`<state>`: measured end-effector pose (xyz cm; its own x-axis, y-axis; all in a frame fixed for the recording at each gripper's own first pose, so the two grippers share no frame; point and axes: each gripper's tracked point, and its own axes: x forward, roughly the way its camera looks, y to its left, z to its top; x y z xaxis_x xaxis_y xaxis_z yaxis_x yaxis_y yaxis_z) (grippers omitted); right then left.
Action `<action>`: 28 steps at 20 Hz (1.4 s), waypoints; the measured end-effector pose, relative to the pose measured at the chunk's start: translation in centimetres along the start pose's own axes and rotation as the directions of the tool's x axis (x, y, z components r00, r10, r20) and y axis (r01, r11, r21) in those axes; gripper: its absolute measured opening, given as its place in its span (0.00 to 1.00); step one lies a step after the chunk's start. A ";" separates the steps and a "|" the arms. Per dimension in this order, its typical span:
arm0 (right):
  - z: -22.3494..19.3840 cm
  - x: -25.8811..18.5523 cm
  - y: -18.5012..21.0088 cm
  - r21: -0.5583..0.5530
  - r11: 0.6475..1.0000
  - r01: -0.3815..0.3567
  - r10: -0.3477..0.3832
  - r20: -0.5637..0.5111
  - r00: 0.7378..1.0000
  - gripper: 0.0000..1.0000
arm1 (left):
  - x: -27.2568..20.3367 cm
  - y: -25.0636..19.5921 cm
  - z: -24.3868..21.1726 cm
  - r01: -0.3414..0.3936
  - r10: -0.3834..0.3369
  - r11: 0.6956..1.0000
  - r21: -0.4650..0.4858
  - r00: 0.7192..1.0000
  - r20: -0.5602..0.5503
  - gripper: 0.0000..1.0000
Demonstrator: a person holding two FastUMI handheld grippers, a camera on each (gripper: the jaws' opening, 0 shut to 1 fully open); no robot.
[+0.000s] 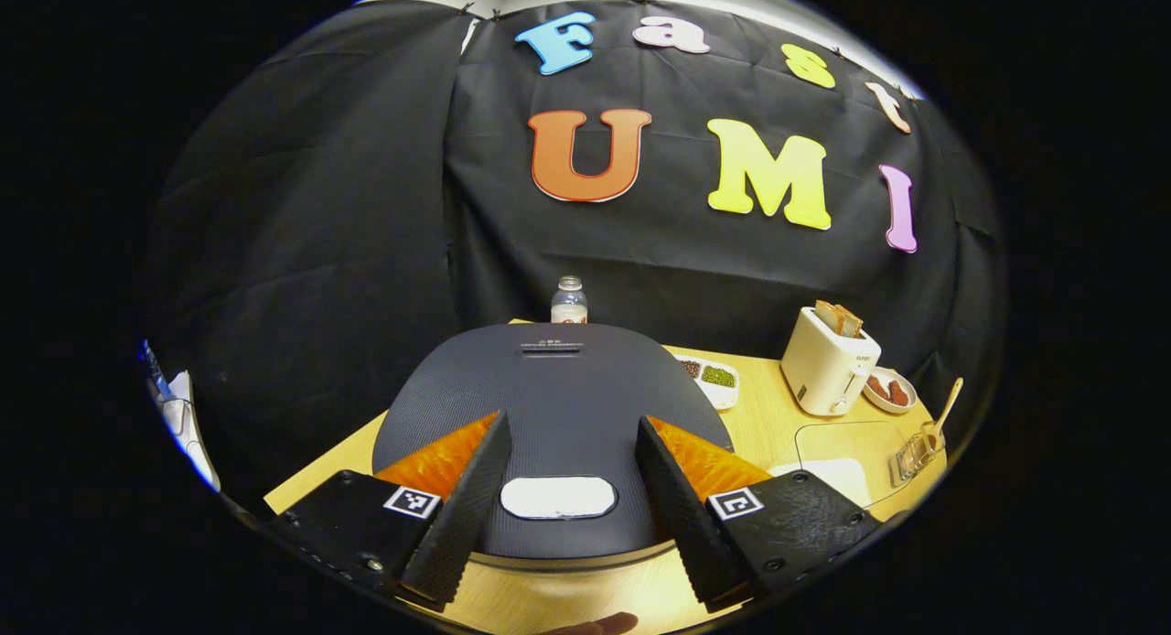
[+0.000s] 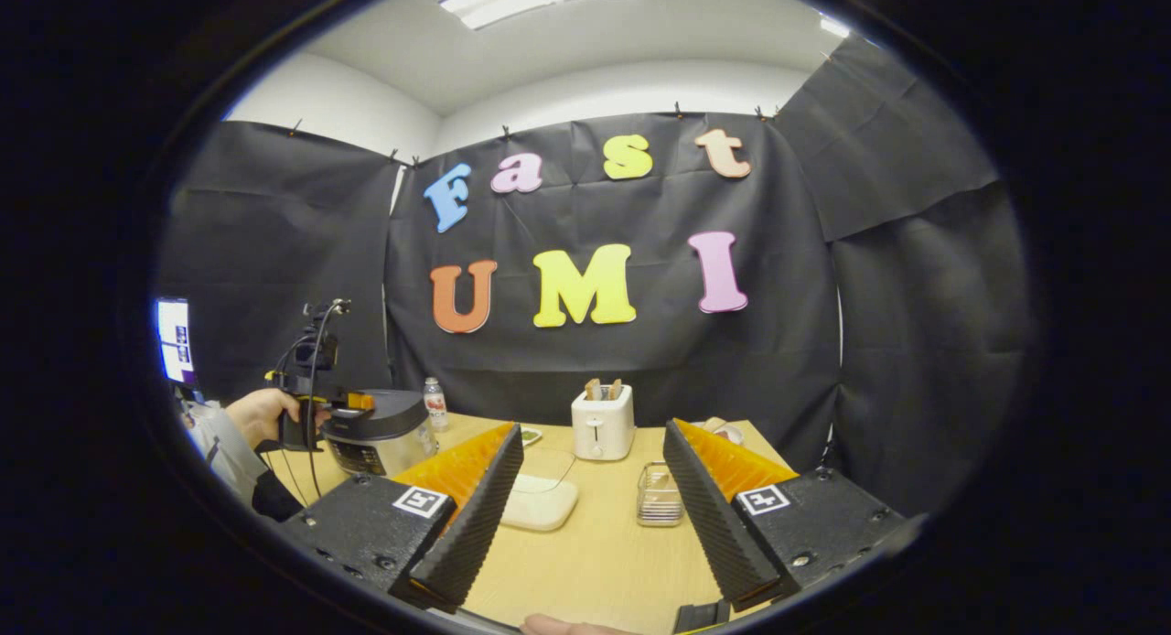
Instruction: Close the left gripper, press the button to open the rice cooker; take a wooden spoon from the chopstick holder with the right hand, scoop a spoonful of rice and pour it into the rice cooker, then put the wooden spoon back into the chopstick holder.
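Dark grey ribbed-lid rice cooker [image 1: 558, 406] sits shut directly under left gripper [image 1: 560, 511], jaws apart astride white oval button [image 1: 558, 497]; closing comes first. Right gripper [image 2: 585, 516] waits wide apart, facing clear wire chopstick holder [image 2: 658, 506] with wooden spoon [image 1: 947, 403].

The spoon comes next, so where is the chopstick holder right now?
In the right gripper view, the chopstick holder stands on the table right of the white rice container and in front of the toaster.
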<state>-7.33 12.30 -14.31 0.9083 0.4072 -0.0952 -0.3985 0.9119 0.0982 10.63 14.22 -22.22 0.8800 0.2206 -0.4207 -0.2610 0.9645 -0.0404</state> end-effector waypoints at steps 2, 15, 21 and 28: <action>0.2 -0.1 0.1 -0.006 1.000 -0.003 0.003 0.004 1.000 1.00 | 0.0 0.0 0.3 -0.010 0.009 1.000 0.022 0.999 0.030 0.92; -0.3 0.8 -1.0 -0.018 1.000 0.024 -0.024 -0.004 1.000 1.00 | -8.5 -2.9 0.4 0.054 -0.059 0.997 0.055 0.993 0.098 0.93; -0.7 1.0 -1.4 0.019 0.999 0.041 -0.041 -0.025 0.999 1.00 | -17.3 -5.5 1.4 0.078 -0.105 0.991 0.111 0.959 0.263 0.97; -0.5 0.3 -3.7 0.027 0.994 0.108 -0.107 -0.035 0.994 1.00 | -24.7 -5.1 -0.8 0.080 -0.100 0.994 0.077 0.943 0.318 0.97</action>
<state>-5.62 9.12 -15.21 0.9408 0.3087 -0.1402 -0.2944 0.9489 0.1140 -10.05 3.77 -12.32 0.9820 0.1575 -0.1044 -0.1587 0.9873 -0.0034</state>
